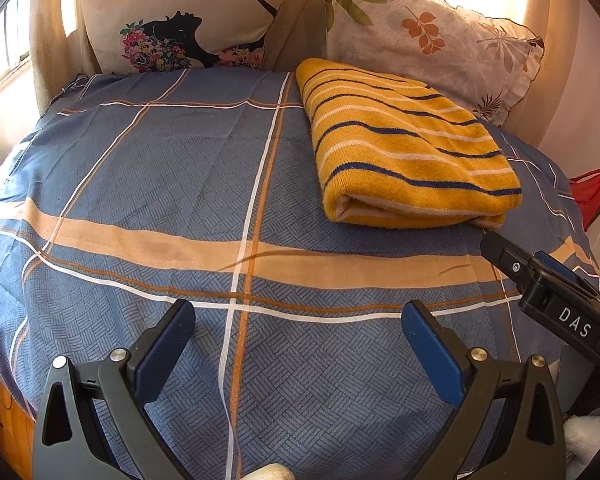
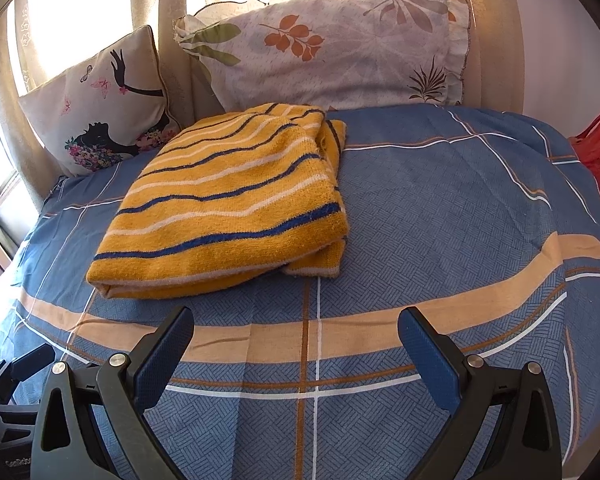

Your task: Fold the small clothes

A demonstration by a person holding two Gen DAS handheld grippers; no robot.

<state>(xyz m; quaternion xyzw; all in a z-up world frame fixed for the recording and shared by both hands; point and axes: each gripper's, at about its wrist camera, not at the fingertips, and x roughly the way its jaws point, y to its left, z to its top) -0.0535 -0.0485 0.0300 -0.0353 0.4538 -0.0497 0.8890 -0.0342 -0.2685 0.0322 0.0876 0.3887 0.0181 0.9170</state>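
two claws, left claw point(image 1: 298, 320) and right claw point(image 2: 296, 326), spread empty at frame bottom; the towel point(image 2: 228, 204), centre-left, looks soft, floppy: pinch a corner.

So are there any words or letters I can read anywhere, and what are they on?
"DAS": white letters on the black body of the right gripper, seen in the left wrist view.
Small white lettering on the left gripper's body, at the right wrist view's bottom left edge: cut off, unreadable.
Nothing else carries text.
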